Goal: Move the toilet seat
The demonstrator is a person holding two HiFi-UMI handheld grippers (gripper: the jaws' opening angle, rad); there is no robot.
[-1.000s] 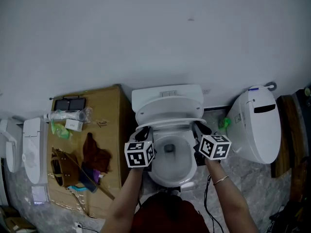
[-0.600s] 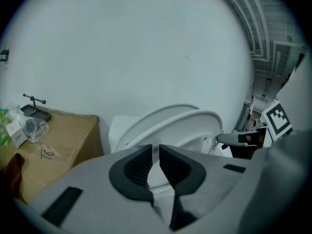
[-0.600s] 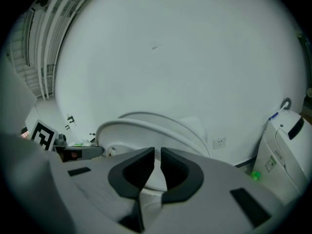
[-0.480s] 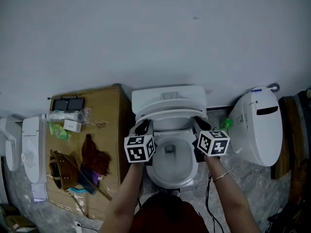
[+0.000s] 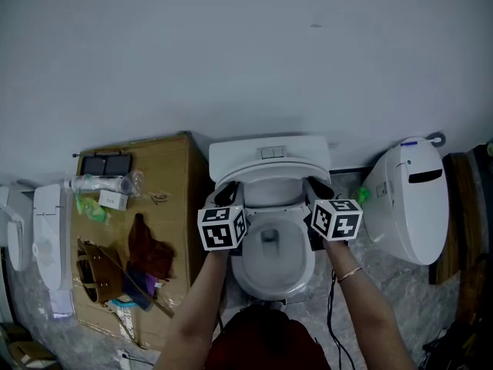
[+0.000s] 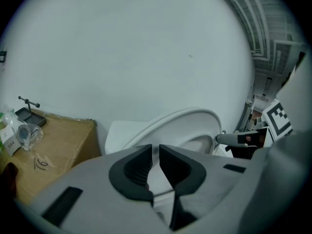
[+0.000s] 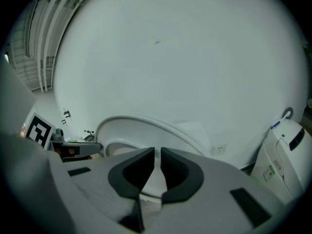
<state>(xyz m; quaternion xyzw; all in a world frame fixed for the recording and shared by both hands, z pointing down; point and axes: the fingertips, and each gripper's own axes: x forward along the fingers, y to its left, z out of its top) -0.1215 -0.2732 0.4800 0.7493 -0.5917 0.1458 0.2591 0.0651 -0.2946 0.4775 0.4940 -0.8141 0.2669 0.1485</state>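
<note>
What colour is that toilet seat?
White; the toilet seat shows best in the head view.

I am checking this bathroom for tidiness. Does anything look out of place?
Yes. A large brown cardboard box beside the white toilet carries scattered bags and packets, and a second white toilet unit stands close at the right.

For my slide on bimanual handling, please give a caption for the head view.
Left gripper and right gripper clamp the toilet seat, tilted up above the bowl.
</note>
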